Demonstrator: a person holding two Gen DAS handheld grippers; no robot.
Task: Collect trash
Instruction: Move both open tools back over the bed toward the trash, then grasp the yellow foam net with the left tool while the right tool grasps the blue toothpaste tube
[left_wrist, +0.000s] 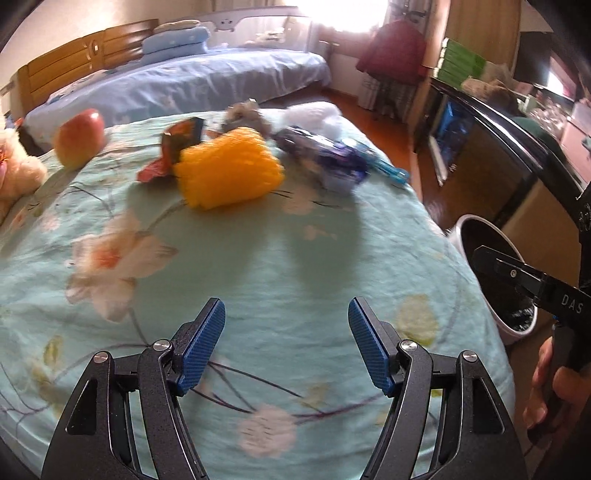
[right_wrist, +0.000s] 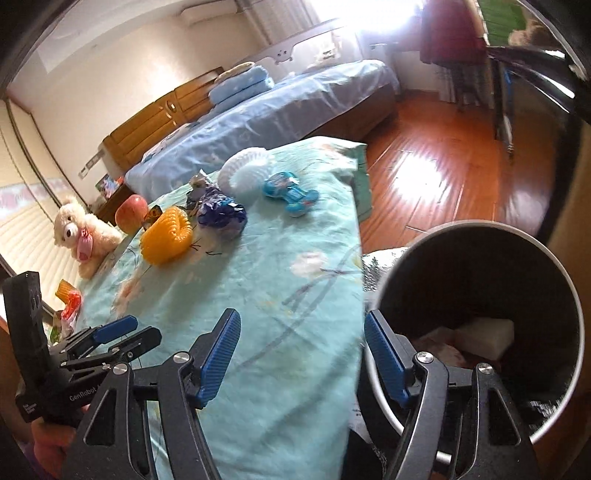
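Note:
Trash lies at the far end of a teal floral quilt (left_wrist: 258, 258): an orange foam net (left_wrist: 229, 170), a red and dark wrapper (left_wrist: 181, 140), a crumpled purple wrapper (left_wrist: 332, 162), a grey scrap (left_wrist: 245, 114) and a white foam net (left_wrist: 314, 114). My left gripper (left_wrist: 287, 306) hovers open over bare quilt, well short of them. Beside the bed stands a dark bin with a white rim (right_wrist: 480, 227), holding a white piece (right_wrist: 484, 332). My right gripper (right_wrist: 302, 317) is open and empty, straddling the quilt's edge and the bin's rim. The orange net (right_wrist: 166, 232) and purple wrapper (right_wrist: 221, 214) show in that view too.
An apple (left_wrist: 79, 138) and a teddy bear (right_wrist: 81, 229) sit at the left of the quilt, a blue toy (right_wrist: 290, 192) at its far right. A second bed with blue sheets (left_wrist: 207, 81) lies beyond. Wooden floor (right_wrist: 424, 166) and dark furniture (left_wrist: 491, 147) are on the right.

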